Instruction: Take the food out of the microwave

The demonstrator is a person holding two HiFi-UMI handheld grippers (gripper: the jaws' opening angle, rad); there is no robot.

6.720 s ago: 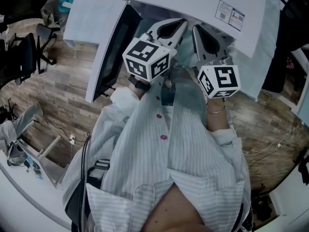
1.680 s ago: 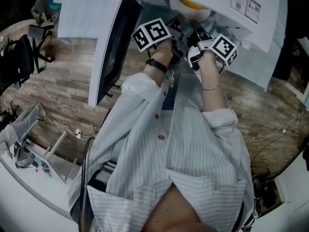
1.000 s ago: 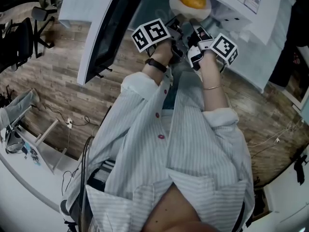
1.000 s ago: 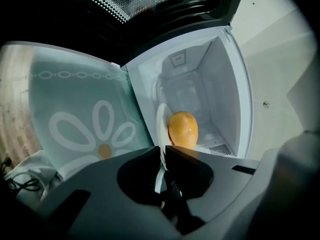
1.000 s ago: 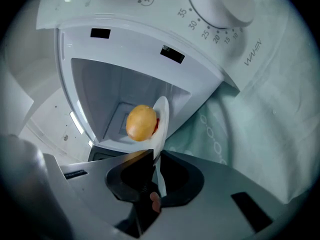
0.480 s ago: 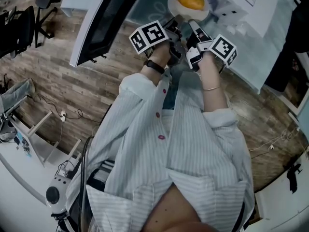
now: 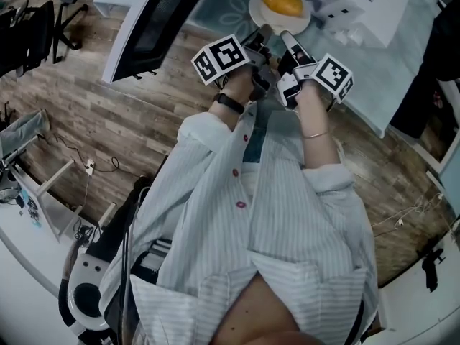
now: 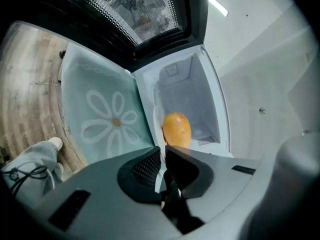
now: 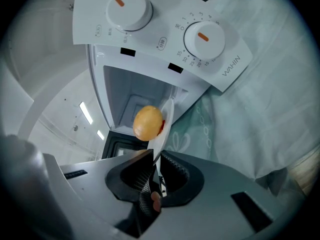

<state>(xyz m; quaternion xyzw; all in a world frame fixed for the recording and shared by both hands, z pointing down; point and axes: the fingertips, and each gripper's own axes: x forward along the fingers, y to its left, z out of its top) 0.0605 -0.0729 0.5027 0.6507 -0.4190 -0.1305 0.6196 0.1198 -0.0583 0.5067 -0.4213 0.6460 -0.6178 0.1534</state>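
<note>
The food (image 7: pixel 282 1) sits on the plate (image 7: pixel 299 24), before the microwave (image 7: pixel 388 9).

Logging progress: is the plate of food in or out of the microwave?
Out: the left gripper and right gripper hold the plate with its orange food over the floral cloth, outside the cavity.

WAHIN on microwave panel (image 9: pixel 226 69); dial (image 9: pixel 202 38) numerals, perhaps up to 35.

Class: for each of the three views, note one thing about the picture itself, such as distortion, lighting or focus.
Head view: the wide lens bows the floorboards; the orange food on the plate is crisp. Left gripper view: corners fall to black; the microwave inside is evenly lit. Right gripper view: ceiling lights glare white, and the right gripper looks dull by contrast.
</note>
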